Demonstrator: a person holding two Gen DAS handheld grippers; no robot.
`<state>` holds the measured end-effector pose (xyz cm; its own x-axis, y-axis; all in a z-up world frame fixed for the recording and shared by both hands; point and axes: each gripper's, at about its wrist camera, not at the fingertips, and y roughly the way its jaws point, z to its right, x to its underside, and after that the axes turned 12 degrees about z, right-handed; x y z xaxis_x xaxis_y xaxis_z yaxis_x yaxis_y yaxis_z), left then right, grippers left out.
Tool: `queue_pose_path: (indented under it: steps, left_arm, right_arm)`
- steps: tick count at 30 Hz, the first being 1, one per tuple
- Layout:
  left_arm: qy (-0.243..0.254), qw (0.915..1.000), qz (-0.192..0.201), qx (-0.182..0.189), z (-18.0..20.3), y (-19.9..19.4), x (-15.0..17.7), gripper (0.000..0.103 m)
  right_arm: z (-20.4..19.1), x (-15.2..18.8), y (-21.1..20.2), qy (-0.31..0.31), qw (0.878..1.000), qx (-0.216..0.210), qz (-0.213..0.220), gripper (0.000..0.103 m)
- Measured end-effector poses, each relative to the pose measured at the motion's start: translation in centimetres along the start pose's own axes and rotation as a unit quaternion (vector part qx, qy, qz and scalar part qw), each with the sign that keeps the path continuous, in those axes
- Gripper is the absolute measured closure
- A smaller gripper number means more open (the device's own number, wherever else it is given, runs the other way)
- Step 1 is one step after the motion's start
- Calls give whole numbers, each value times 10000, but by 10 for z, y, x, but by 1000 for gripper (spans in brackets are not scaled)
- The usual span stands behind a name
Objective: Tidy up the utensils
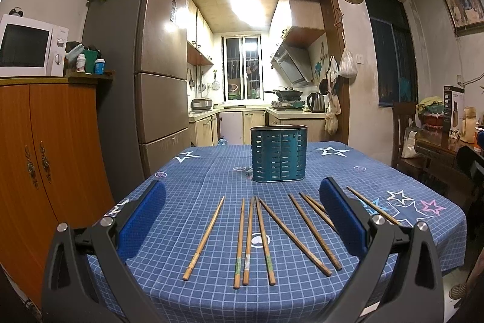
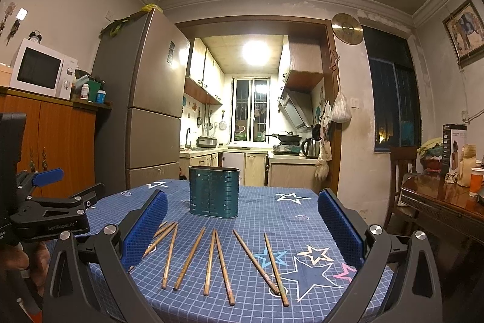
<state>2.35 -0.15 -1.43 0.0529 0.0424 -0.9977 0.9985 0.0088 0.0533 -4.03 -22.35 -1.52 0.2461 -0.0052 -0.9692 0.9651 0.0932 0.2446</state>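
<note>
Several wooden chopsticks (image 1: 248,238) lie fanned out on the blue checked tablecloth (image 1: 193,180), tips pointing away from me. Behind them stands a teal perforated metal utensil holder (image 1: 279,153), upright and seemingly empty. My left gripper (image 1: 243,186) hangs open above the near chopsticks, and its blue pads (image 1: 142,220) hold nothing. In the right wrist view the same chopsticks (image 2: 217,259) lie in front of the holder (image 2: 214,191). My right gripper (image 2: 243,193) is open and empty over them. The left gripper (image 2: 81,179) shows at the left edge, held by a hand (image 2: 18,262).
An orange wooden cabinet (image 1: 45,159) with a microwave (image 1: 30,46) stands to the left, beside a tall fridge (image 1: 157,74). On the right are a dark wooden side table (image 2: 438,202) with an orange cup (image 2: 476,182) and a chair (image 2: 402,171). The table's near edge lies just below the chopsticks.
</note>
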Motion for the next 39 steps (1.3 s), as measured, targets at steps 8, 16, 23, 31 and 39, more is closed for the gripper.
queue_pose_path:
  steps: [8, 16, 23, 31, 39]
  left_arm:
    - [7, 10000, -41, 15, -1, 3, 1, 5]
    - [21, 10000, -84, 25, -2, 7, 3, 5]
    - [-14, 9999, -160, -39, -21, 7, 4, 5]
    - [119, 9967, -714, -378, -74, 20, 34, 7]
    - [113, 9902, -1355, -309, -95, 32, 74, 21]
  right_arm:
    - [2, 0, 1, -2, 10000, -12, -21, 3]
    - [2, 1, 3, -10, 10000, -29, -39, 3]
    - [1, 5, 6, 28, 9995, -213, -224, 4]
    - [-19, 49, 12, 189, 9877, -878, -1282, 64]
    - [-61, 104, 46, 298, 9687, -1262, -2118, 86]
